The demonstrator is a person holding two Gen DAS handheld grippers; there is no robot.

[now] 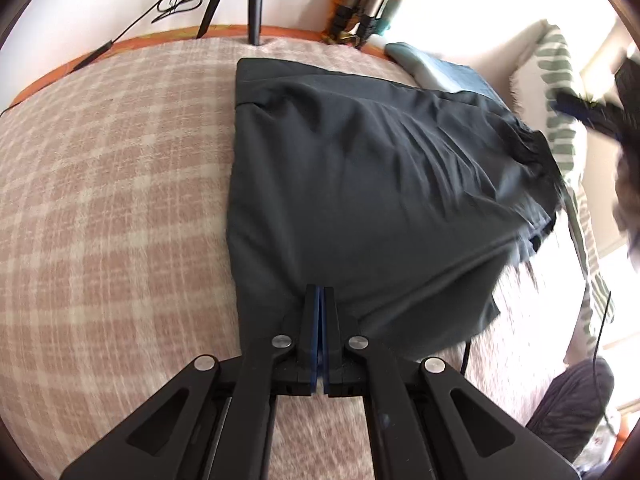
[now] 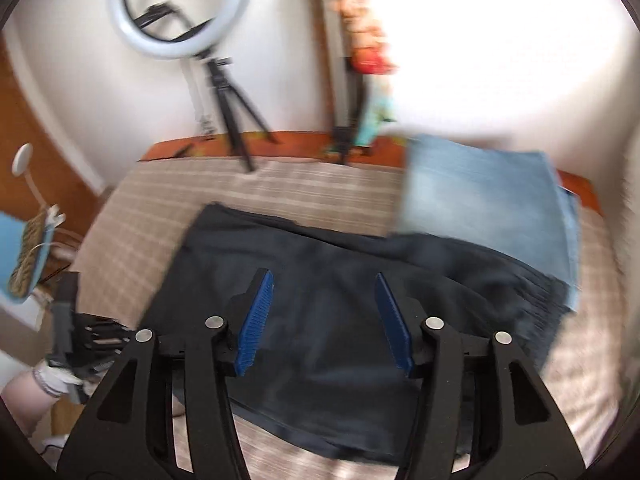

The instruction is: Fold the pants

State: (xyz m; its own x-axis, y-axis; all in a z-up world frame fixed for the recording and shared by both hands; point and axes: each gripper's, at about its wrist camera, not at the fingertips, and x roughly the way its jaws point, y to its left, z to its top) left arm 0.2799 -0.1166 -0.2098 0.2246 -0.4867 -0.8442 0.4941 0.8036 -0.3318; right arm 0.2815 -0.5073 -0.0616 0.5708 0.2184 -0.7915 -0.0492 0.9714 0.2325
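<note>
Left gripper (image 1: 320, 292): jaws were pressed together on the near edge of the dark pants (image 1: 360, 184), blue pads meeting with fabric pinched between them.
Right gripper (image 2: 324, 300): jaws stood spread wide, holding nothing, hanging above the middle of the pants (image 2: 320, 280) (whether the tips touched the cloth could not be told through the blur).
Pants: lay partly folded on the plaid bedcover (image 1: 100, 200), far edge near the headboard side, right-hand end bunched and wrinkled.
Folded jeans (image 2: 480, 208): light blue, lay just beyond the pants' right end, apparently overlapping it.
Ring light (image 2: 180, 8): stood on a tripod (image 2: 236, 120) behind the bed.
</note>
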